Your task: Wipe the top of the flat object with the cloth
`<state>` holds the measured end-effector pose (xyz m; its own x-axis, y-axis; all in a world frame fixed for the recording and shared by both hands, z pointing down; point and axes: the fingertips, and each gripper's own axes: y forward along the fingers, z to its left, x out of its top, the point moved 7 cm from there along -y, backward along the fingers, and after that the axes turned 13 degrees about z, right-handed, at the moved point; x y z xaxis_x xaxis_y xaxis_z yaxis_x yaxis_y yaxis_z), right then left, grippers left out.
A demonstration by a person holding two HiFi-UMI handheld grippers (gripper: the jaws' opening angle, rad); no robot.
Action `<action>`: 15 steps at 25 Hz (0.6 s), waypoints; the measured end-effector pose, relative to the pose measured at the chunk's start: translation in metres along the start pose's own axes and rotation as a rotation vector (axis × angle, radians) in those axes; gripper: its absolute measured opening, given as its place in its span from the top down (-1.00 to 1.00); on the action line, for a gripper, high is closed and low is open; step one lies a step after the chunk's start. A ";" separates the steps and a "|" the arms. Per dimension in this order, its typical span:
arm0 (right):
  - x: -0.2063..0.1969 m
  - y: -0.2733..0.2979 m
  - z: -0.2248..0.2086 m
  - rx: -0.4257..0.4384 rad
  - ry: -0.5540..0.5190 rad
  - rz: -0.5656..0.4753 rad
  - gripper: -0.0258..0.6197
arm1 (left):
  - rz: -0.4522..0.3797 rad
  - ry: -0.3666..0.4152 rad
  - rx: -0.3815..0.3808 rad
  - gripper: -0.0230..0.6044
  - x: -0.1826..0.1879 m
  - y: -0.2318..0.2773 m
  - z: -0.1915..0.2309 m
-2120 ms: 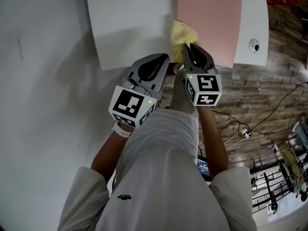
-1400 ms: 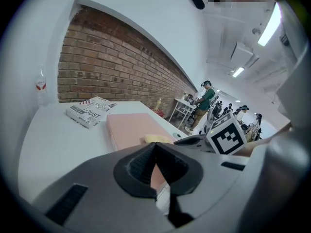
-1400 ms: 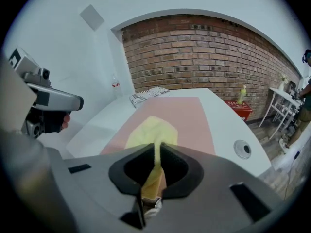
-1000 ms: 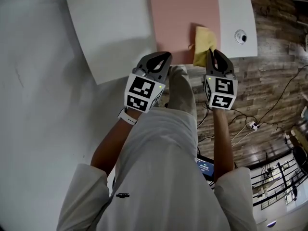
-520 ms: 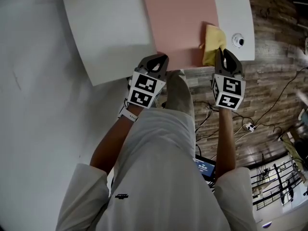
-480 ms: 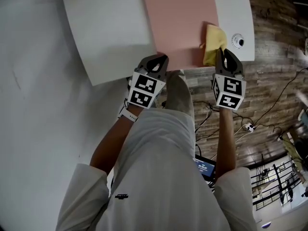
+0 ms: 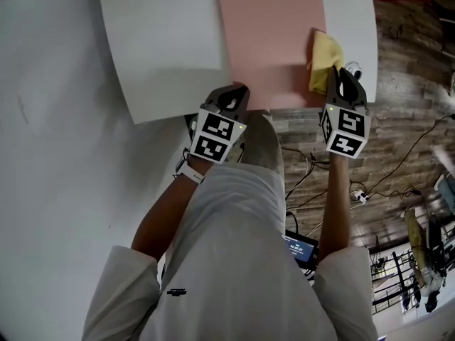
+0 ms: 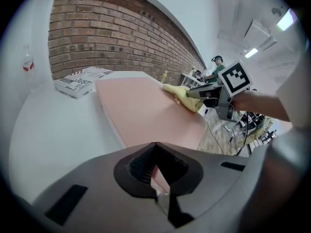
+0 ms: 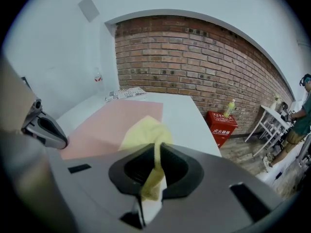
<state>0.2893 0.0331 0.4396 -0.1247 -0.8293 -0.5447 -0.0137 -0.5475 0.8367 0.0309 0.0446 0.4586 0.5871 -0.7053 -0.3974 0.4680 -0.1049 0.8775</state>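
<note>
Pinching yellow cloth (image 7: 323, 54), right claw (image 7: 340, 72) at pink board (image 7: 270, 41) right edge; left claw (image 7: 238, 91) closed, near edge.

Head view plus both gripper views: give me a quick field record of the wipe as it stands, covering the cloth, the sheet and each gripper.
cloth: yellow cloth, bunched, lying on the sheet's right edge
flat object: pink sheet, flat on the white tabletop, beside a white board
right gripper: right gripper shut on the cloth, with the cloth trailing ahead onto the sheet
left gripper: left gripper shut, tips at the sheet's near left corner; cannot tell whether it pinches or presses the sheet
</note>
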 end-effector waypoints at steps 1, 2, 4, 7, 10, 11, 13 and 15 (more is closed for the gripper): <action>0.004 0.003 0.000 0.006 -0.009 -0.007 0.79 | 0.000 0.003 0.002 0.87 0.000 0.000 0.000; 0.008 0.005 0.001 0.015 -0.016 -0.014 0.79 | -0.002 0.001 0.000 0.87 0.001 0.000 -0.001; 0.016 0.011 0.001 0.035 -0.022 -0.028 0.79 | -0.009 -0.013 -0.013 0.87 0.001 0.000 0.000; 0.026 0.018 0.004 0.061 -0.012 -0.040 0.79 | -0.004 -0.027 -0.026 0.87 0.003 0.001 0.001; 0.035 0.023 0.014 0.088 -0.044 -0.039 0.79 | 0.007 -0.022 -0.032 0.87 0.002 0.000 0.001; 0.039 0.024 0.019 0.104 -0.060 -0.040 0.79 | 0.008 -0.022 -0.035 0.87 0.002 -0.001 0.002; 0.046 0.028 0.031 0.145 -0.088 -0.045 0.79 | 0.009 -0.026 -0.044 0.87 0.003 -0.001 0.002; 0.050 0.031 0.045 0.186 -0.114 -0.044 0.79 | 0.009 -0.033 -0.052 0.87 0.004 0.000 0.000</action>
<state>0.2382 -0.0203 0.4410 -0.2309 -0.7811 -0.5802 -0.2036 -0.5443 0.8138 0.0327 0.0419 0.4572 0.5699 -0.7289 -0.3794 0.4969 -0.0620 0.8656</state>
